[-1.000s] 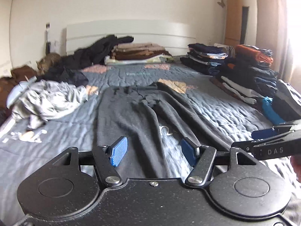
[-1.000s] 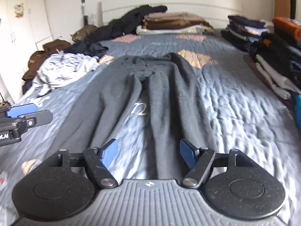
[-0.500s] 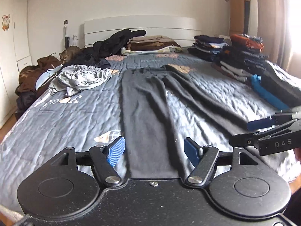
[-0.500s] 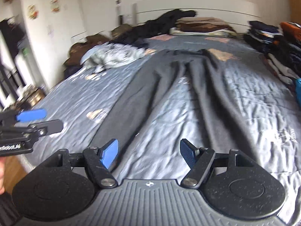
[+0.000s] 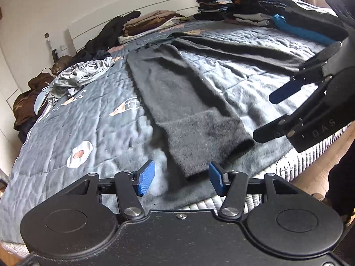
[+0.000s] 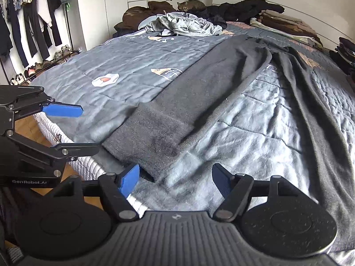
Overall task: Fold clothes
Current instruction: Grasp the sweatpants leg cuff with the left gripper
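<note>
I have a pair of dark grey trousers laid flat and lengthwise on the bed, waist toward the headboard, legs spread apart and running down to the foot edge. The fabric looks thick and fleecy. The left leg ends in a wide ribbed cuff lying right at the foot edge of the bed, just ahead of both tools.

My left gripper hovers at the foot edge with its blue pads wide apart and nothing between them; the cuff end sits just beyond the gap. My right gripper is likewise spread wide and holds nothing, with the corner of the same cuff just ahead of its left pad.

The left camera shows me the right gripper coming in from the right edge of the view, over the far leg, and the folded stacks along the bed's right edge with a blue item beside them. The right camera shows what the left one misses: the left gripper at the left edge of the view, a clothes rail with hanging garments, shoes beneath it, and a tabby cat lying at the head corner. Both views share the crumpled grey garment near the bed's left edge and the folded brown pile by the headboard.
</note>
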`<control>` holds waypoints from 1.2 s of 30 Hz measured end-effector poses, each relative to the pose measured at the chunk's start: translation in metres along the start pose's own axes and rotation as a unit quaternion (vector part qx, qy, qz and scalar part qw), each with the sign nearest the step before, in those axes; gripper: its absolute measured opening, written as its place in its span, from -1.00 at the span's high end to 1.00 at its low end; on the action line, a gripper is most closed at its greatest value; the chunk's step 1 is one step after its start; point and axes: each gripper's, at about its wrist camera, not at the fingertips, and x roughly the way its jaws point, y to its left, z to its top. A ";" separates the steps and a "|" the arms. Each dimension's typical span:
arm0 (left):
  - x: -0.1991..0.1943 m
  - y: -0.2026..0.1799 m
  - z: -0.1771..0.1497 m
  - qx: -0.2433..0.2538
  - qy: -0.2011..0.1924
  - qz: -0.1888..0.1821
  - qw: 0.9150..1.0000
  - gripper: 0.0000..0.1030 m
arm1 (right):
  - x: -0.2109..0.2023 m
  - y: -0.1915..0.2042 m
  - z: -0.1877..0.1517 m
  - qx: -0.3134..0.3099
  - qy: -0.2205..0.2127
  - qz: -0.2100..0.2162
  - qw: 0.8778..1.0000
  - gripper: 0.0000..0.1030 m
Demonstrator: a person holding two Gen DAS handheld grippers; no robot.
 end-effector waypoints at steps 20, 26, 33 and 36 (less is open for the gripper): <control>0.034 -0.006 -0.005 0.014 0.003 0.021 1.000 0.68 | 0.036 0.011 -0.009 -0.016 -0.022 0.019 0.999 0.75; 0.032 0.000 -0.003 -0.023 0.014 -0.005 1.000 0.94 | 0.032 0.010 -0.010 -0.005 -0.020 0.024 0.999 0.84; -0.004 0.007 0.000 -0.045 0.018 -0.032 0.998 0.97 | 0.007 0.013 -0.005 0.005 -0.022 0.055 0.998 0.95; -0.018 0.008 0.001 -0.042 0.019 -0.038 0.998 0.97 | -0.004 0.016 -0.003 0.004 -0.023 0.069 0.997 0.96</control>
